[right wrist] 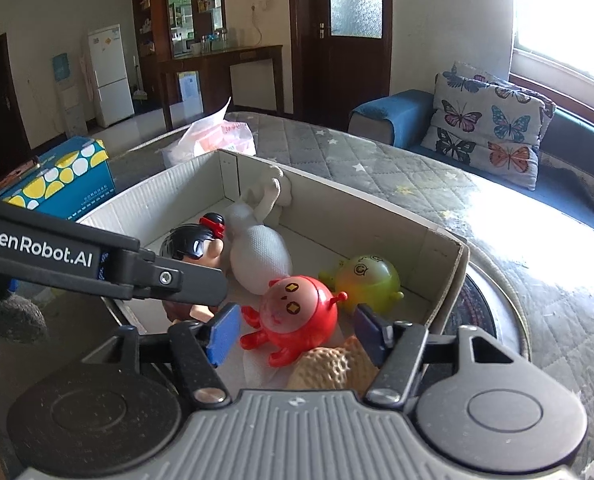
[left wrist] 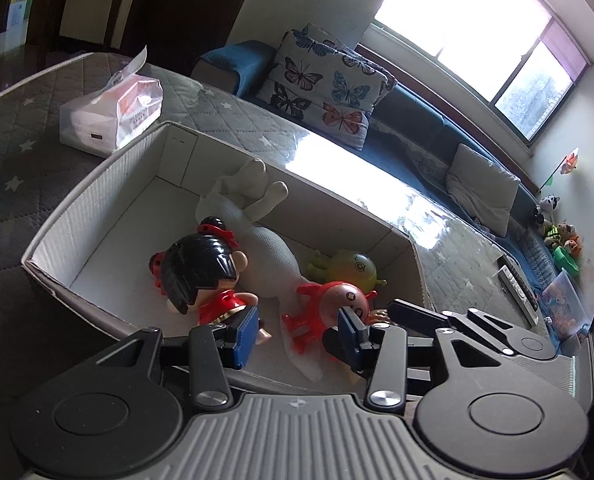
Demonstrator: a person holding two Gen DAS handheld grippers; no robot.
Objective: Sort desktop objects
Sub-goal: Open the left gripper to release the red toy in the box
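A white cardboard box on the table holds several toys: a black-haired doll in red, a white plush goose, a red round toy, a yellow-green round toy and a tan bumpy toy. My left gripper is open over the box's near end, between the doll and the red toy. My right gripper is open, its fingers on either side of the red toy, not touching it. The left gripper also crosses the right wrist view.
A tissue pack lies beyond the box on the grey quilted table cover. A blue and yellow carton stands to the left. A blue sofa with a butterfly cushion runs along the window side.
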